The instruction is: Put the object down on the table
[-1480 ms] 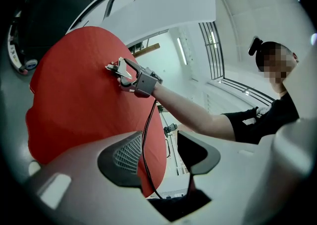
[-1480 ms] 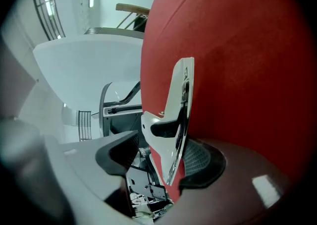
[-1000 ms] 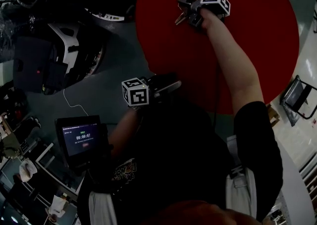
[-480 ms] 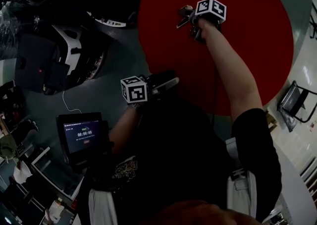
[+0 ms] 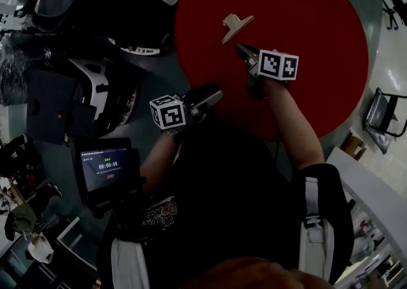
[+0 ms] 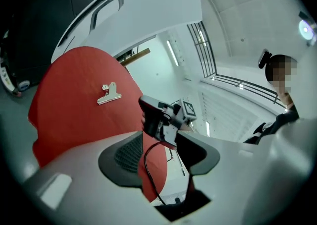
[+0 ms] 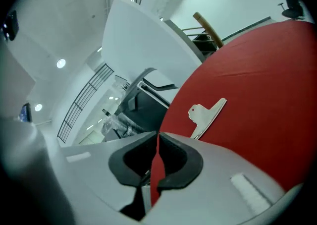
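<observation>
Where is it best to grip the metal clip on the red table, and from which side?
On the bulldog clip, probably the handle tabs, from above: they are its narrowest part, while its long jaw bar lies flat on the red table. The tabs point away from the right gripper.

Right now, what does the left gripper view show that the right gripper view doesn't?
Only the left gripper view: the right gripper seen from outside, a person at far right, and the left gripper with jaws apart and nothing between them. Only the right gripper view: the right gripper's jaws up close, shut on nothing. Both: the clip lying free on the red table.
</observation>
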Action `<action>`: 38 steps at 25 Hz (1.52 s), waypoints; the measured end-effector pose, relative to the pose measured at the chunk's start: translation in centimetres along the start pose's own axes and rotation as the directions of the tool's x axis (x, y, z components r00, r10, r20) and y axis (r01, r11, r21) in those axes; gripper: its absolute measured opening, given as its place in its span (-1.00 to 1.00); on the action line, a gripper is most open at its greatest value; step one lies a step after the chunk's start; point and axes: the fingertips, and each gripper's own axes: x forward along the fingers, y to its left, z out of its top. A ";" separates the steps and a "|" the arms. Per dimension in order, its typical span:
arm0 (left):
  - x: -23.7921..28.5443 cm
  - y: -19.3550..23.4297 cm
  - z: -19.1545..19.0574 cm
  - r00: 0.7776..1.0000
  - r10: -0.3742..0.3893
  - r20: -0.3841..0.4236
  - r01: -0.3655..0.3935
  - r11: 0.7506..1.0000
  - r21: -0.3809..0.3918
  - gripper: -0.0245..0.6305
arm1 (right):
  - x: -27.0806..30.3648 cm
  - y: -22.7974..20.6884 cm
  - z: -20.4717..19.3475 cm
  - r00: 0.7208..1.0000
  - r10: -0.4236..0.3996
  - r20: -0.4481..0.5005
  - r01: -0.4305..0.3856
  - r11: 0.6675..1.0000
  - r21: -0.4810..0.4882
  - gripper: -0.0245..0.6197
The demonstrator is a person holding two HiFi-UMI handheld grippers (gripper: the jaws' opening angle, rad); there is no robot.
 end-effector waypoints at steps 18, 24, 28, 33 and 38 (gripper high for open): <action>-3.3 -3.6 2.7 0.964 -0.186 -0.189 0.195 0.980 0.029 -0.27 | -10.4 22.4 -6.2 0.905 -0.055 0.423 0.155 0.966 -0.207 -0.91; -3.5 -3.8 2.0 0.953 -0.202 -0.226 0.214 0.977 0.026 -0.27 | -11.5 23.5 -7.4 0.865 -0.090 0.494 0.215 0.955 -0.202 -0.91; -3.5 -3.7 2.2 0.954 -0.200 -0.223 0.213 0.976 0.038 -0.27 | -11.5 23.6 -7.6 0.859 -0.084 0.504 0.213 0.956 -0.203 -0.91; -3.8 -3.2 2.0 0.955 -0.199 -0.220 0.214 0.976 0.047 -0.27 | -10.7 23.3 -7.7 0.866 -0.080 0.493 0.205 0.957 -0.206 -0.91; -4.7 -3.0 1.9 0.961 -0.194 -0.197 0.205 0.978 0.037 -0.27 | -10.2 23.6 -8.3 0.878 -0.066 0.474 0.186 0.960 -0.210 -0.91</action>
